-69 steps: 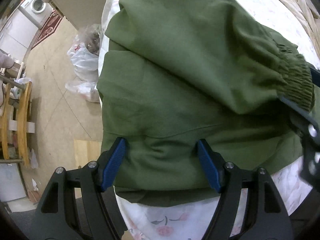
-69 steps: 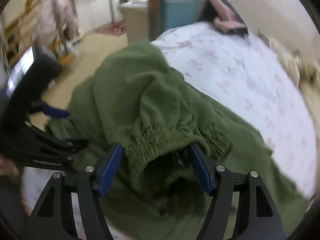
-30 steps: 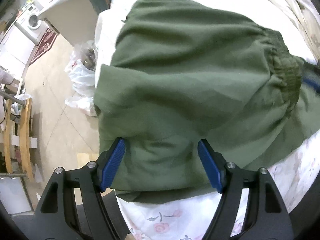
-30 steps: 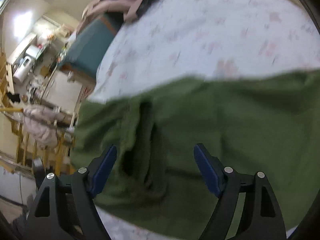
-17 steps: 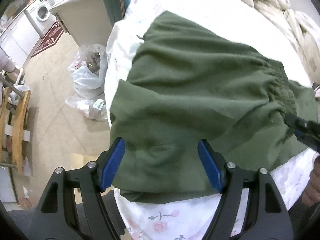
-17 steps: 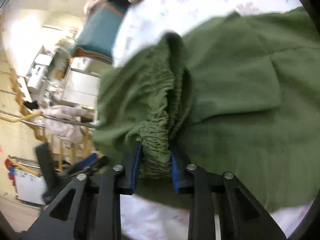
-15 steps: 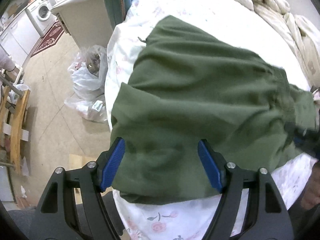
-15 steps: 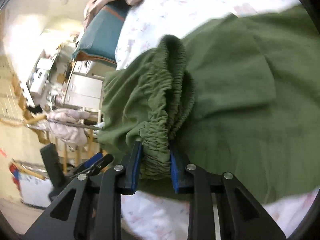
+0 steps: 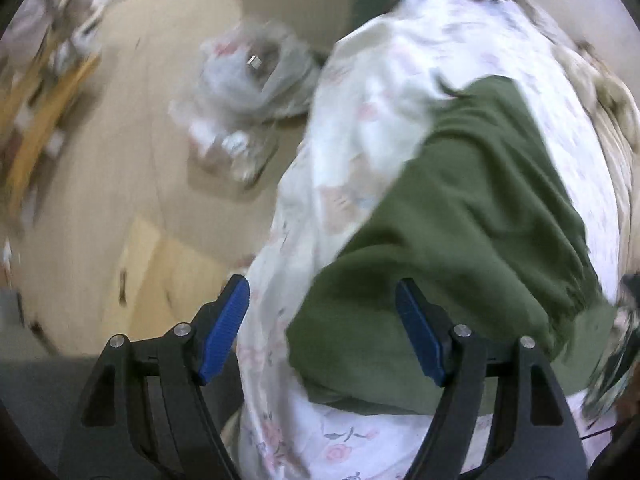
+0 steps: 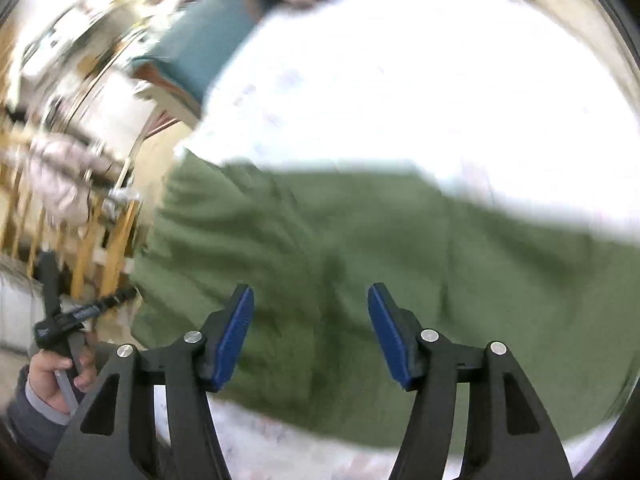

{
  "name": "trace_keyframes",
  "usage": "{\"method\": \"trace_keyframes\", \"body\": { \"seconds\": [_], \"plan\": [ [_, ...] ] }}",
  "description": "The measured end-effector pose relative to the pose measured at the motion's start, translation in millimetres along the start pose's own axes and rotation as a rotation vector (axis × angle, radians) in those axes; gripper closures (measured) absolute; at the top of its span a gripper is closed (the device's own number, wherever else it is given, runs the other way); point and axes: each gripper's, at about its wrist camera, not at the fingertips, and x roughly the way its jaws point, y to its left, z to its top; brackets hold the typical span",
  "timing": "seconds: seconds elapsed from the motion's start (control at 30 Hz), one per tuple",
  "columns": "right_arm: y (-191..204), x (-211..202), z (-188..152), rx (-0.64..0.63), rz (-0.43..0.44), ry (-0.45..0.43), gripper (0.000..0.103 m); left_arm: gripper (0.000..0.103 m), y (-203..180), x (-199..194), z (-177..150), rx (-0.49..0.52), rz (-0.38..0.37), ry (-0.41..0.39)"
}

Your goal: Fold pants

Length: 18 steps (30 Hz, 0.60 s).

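The green pants (image 9: 460,240) lie folded on the floral bed sheet (image 9: 352,128) near the bed's corner; they also show in the right wrist view (image 10: 360,248). My left gripper (image 9: 324,332) is open and empty, hovering over the near left edge of the pants. My right gripper (image 10: 312,336) is open and empty, just above the green fabric. Both views are motion-blurred. The left gripper tool, held in a hand, shows in the right wrist view (image 10: 68,320) at the far left.
A plastic bag (image 9: 248,92) lies on the tan floor left of the bed. A wooden chair (image 10: 92,240) and a teal cabinet (image 10: 208,40) stand beyond the bed. A beige quilt (image 9: 612,104) is at the far right.
My right gripper has let go of the elastic waistband and opened. My left gripper has swung left and back, so the floor and bed edge now fill its view.
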Motion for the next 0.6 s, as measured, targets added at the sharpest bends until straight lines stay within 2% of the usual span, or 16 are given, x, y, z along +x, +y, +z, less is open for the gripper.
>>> {"method": "trace_keyframes", "body": {
  "seconds": [0.07,0.17,0.27,0.37,0.4,0.43,0.47,0.5,0.6],
  "plan": [
    [29.1,27.7,34.5,-0.052,0.088,0.024,0.041,0.031,3.2,10.8,-2.1,-0.023,-0.012,0.051],
    [75.9,91.0,81.7,-0.158,0.099,0.101,0.041,0.032,-8.2,26.2,-9.9,0.022,-0.047,0.12],
    [94.1,133.1,97.0,-0.23,0.079,0.162,0.042,0.062,-17.7,30.7,-16.0,0.103,-0.079,0.136],
    [109.7,164.1,111.5,-0.269,0.101,0.207,0.047,0.073,-19.6,32.9,-18.4,0.141,-0.093,0.141],
    [111.1,173.9,111.6,-0.281,0.111,0.242,0.056,0.079,-20.0,33.5,-17.1,0.141,-0.105,0.147],
    [114.7,183.1,110.9,-0.298,0.104,0.273,0.068,0.081,-22.2,32.8,-17.2,0.149,-0.111,0.149],
    [120.9,192.0,110.0,-0.332,0.09,0.299,0.091,0.089,-24.1,32.0,-17.7,0.168,-0.108,0.147],
    [128.5,192.5,107.3,-0.377,0.081,0.29,0.097,0.092,-27.4,30.9,-18.9,0.196,-0.107,0.154],
    [137.4,175.5,120.7,-0.397,0.066,0.184,0.1,0.096,-29.0,27.7,-24.1,0.245,-0.116,0.162]
  ]
}}
